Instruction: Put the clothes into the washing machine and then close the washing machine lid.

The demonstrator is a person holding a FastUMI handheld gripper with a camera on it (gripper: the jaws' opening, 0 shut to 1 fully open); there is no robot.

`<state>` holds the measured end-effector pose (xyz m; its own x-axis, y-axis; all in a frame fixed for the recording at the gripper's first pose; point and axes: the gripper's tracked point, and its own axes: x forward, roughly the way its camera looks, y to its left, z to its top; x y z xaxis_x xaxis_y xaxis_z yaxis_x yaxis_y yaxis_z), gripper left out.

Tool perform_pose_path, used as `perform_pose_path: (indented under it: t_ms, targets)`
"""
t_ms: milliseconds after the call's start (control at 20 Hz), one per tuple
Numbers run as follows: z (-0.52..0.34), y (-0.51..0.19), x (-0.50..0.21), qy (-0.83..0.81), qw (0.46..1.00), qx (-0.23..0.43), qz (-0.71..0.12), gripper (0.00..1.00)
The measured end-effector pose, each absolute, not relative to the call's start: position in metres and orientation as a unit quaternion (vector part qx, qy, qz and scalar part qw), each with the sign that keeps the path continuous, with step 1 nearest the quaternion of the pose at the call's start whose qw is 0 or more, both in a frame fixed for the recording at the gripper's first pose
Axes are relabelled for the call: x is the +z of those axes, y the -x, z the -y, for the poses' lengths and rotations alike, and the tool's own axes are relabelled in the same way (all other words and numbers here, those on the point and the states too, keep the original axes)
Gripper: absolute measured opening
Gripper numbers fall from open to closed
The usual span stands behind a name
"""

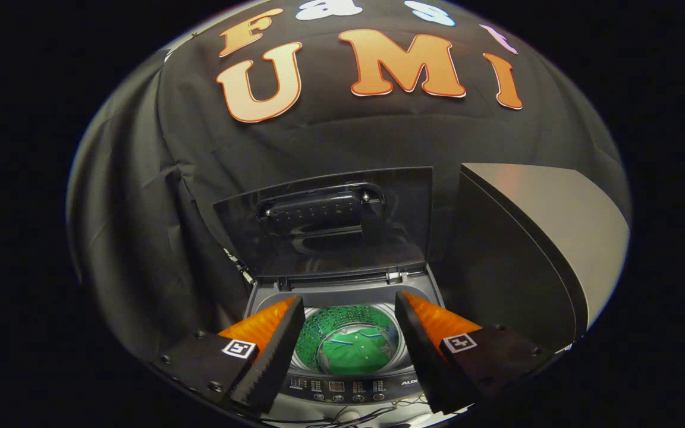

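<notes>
Already a green garment [359,352] lies at the bottom of the top-loading washing machine's drum [319,333], seen between the fingers of the gripper [349,309], which is spread wide and grips nothing. At twelve o'clock beyond them, the tinted lid [324,238] stands upright, so closing it looks like the remaining step.

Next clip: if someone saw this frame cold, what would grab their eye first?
Probably the bright green garment lying at the bottom of the washing machine drum, seen between the spread fingers of the gripper, which is open and holds nothing. Next, the dark lid standing raised behind the drum opening, so closing it is not yet done. A large grey appliance stands beside the machine, beyond one finger.
</notes>
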<state>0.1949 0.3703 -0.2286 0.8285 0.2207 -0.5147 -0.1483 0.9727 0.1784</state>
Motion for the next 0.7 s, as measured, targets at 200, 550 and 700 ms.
perform_pose_path:
  t_ms: [200, 550, 700]
  targets:
    - [-0.373, -0.194, -0.224, -0.063, 0.954, 0.095, -0.277, 0.98]
    - [-0.37, -0.204, -0.209, -0.062, 0.96, 0.088, -0.258, 0.98]
    - [-0.366, -0.209, -0.204, -0.072, 0.962, 0.078, -0.251, 0.99]
